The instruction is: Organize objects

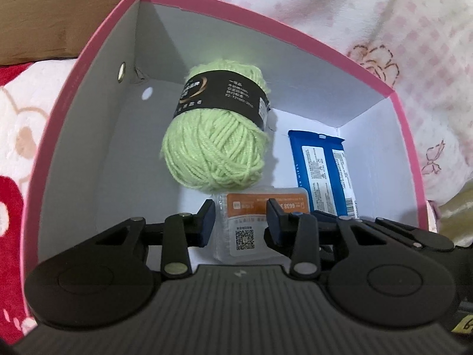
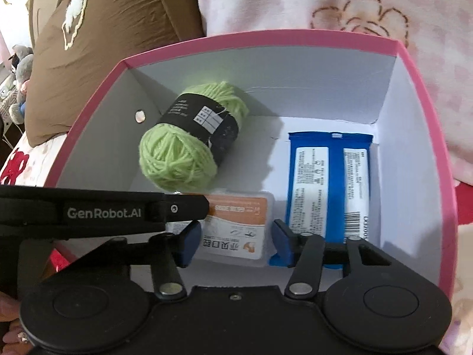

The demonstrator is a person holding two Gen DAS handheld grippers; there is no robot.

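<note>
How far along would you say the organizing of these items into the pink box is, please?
Done: the green yarn and blue packet lie in the pink box. In hand: the clear case sits low in the box between the right gripper's fingers, the left gripper close over it; whether either grips it is unclear. Left: settling that case; nothing else waiting is in view.

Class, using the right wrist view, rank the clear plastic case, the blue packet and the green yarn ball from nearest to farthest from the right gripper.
1. Clear plastic case: between the right gripper fingers.
2. Blue packet: right, beside one finger.
3. Green yarn ball: left, toward the box's back wall.
</note>
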